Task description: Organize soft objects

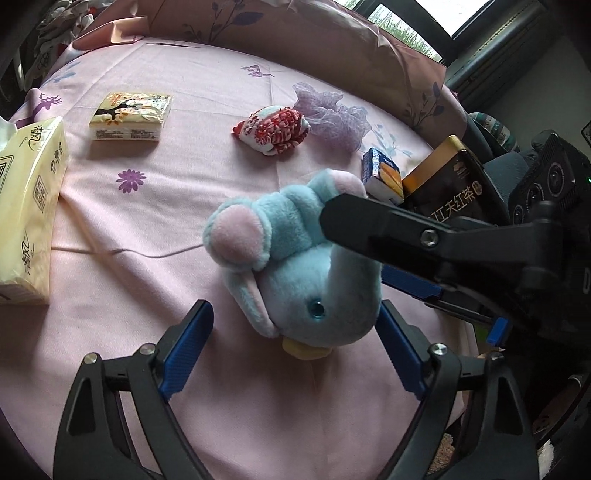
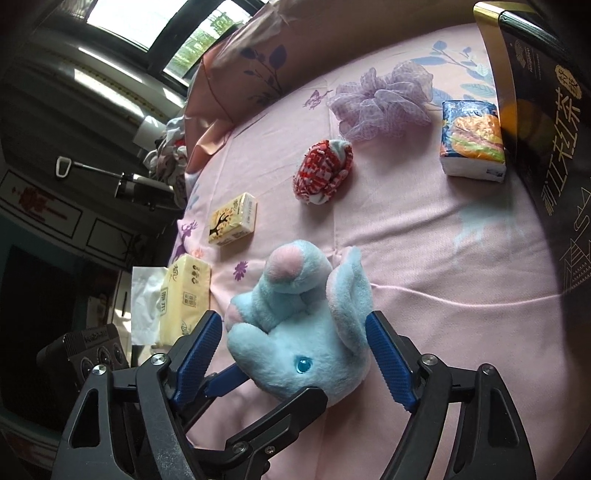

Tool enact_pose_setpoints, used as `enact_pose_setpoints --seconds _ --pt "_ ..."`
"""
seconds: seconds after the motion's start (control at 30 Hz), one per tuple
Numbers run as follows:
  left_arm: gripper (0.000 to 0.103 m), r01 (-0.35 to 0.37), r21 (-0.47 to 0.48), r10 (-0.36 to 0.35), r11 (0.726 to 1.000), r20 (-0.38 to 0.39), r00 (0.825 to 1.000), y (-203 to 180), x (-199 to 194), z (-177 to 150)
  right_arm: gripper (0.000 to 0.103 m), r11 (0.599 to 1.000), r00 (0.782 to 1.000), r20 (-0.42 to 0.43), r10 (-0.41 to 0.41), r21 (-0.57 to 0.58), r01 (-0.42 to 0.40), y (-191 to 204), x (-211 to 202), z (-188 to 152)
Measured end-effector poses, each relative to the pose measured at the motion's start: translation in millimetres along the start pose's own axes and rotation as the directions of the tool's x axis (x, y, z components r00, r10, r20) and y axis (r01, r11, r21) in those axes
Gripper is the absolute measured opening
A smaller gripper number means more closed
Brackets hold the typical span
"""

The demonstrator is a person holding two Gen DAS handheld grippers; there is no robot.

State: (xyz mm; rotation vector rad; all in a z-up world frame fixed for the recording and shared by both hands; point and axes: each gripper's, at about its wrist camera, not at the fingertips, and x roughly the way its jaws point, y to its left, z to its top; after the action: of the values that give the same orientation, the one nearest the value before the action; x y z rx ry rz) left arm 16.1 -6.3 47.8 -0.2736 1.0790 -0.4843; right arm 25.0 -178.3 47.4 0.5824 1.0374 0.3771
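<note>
A blue and pink plush elephant [image 1: 295, 258] lies on the pink bedsheet [image 1: 147, 221]; it also shows in the right wrist view [image 2: 303, 332]. My left gripper [image 1: 295, 343] is open, its blue pads either side of the plush head. My right gripper [image 2: 295, 354] is open around the plush too; one of its fingers [image 1: 369, 225] rests across the plush in the left wrist view. A red-white cloth bundle [image 1: 273, 129], a purple mesh pouf [image 1: 332, 110] and tissue packs lie further off.
A yellow tissue pack [image 1: 29, 206] lies at the left, a small yellow pack [image 1: 129, 116] behind it. A blue tissue pack [image 2: 472, 140] sits beside a dark tea box [image 2: 535, 122]. A pink pillow [image 1: 295, 29] lines the far edge.
</note>
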Motion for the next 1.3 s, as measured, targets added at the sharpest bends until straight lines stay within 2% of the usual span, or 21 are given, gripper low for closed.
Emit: enact_pose_setpoints --seconds 0.03,0.1,0.17,0.33,0.43,0.53,0.67,0.83,1.1,1.3 --pt "0.081 0.007 -0.001 -0.007 1.000 -0.003 1.000 -1.4 2.1 -0.2 0.070 1.000 1.000 0.002 -0.021 -0.005 0.021 0.9 1.5 -0.2" --pt "0.068 0.036 -0.006 -0.037 0.999 -0.014 0.999 -4.1 5.6 -1.2 0.066 0.998 0.999 -0.002 -0.050 -0.036 0.050 3.8 6.0 -0.4" --pt "0.067 0.028 0.008 -0.028 1.000 -0.007 1.000 -7.9 7.3 -1.7 0.064 0.996 0.997 -0.003 -0.072 -0.050 0.072 4.2 8.4 -0.5" --pt "0.064 0.010 0.028 -0.011 1.000 0.020 1.000 -12.9 5.0 -1.5 0.060 0.998 0.999 0.011 -0.047 -0.039 0.048 0.9 4.3 0.0" --pt "0.063 -0.014 0.052 0.011 0.999 0.067 0.998 -18.1 -4.7 -2.3 0.059 0.996 0.998 0.046 -0.036 -0.075 0.039 9.7 -3.0 -2.4" --pt "0.062 -0.001 0.059 -0.007 0.998 0.131 0.991 -22.6 -19.5 -1.9 0.059 0.992 0.995 0.103 -0.017 -0.126 0.030 24.0 -16.7 -4.5" --pt "0.063 0.035 0.077 -0.052 0.996 0.220 0.974 -29.6 -40.4 -1.2 0.059 0.980 0.981 0.194 0.015 -0.200 0.024 42.0 -41.3 -9.0" --pt "0.063 0.053 0.125 -0.089 0.991 0.300 0.950 -40.7 -57.4 -4.3 0.059 0.966 0.963 0.268 0.026 -0.255 0.044 57.7 -64.3 -13.5" --pt "0.063 0.076 0.170 -0.138 0.983 0.391 0.910 -49.4 -83.2 -8.8 0.059 0.950 0.939 0.341 0.050 -0.305 0.061 74.1 -89.3 -19.9" --pt "0.063 0.085 0.188 -0.159 0.979 0.425 0.891 -53.5 -93.9 -12.1 0.059 0.939 0.926 0.373 0.054 -0.335 0.081 83.4 -98.7 -24.5"
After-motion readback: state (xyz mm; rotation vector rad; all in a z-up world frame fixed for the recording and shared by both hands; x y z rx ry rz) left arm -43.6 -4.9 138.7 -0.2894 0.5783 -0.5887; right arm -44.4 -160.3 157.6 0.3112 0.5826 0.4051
